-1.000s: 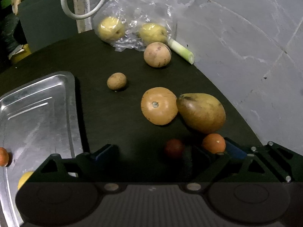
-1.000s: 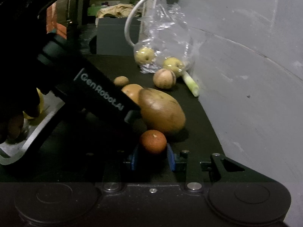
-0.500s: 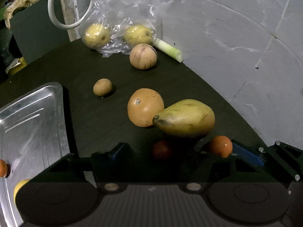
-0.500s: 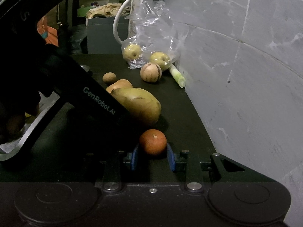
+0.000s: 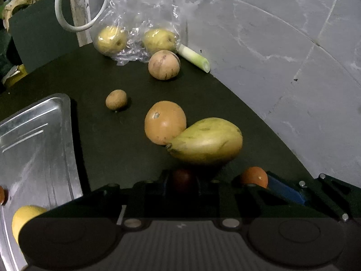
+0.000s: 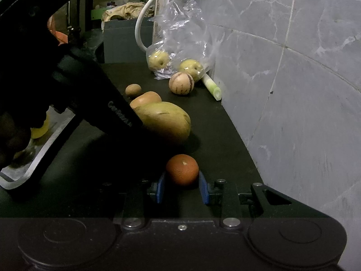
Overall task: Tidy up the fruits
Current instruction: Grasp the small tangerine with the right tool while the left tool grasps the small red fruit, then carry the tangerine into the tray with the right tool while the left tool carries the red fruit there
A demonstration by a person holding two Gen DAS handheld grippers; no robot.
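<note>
My left gripper (image 5: 182,181) has closed in on the dark red fruit (image 5: 182,179); a second ago its jaws were wide, and now they pinch that fruit. The mango (image 5: 206,141) has turned and leans on the orange fruit (image 5: 165,122). My right gripper (image 6: 181,184) has its jaws pressed on the small orange (image 6: 182,169), near the desk's (image 5: 108,135) wall edge. The tray (image 5: 33,140) sits at the left with a yellow fruit (image 5: 23,218) in it.
</note>
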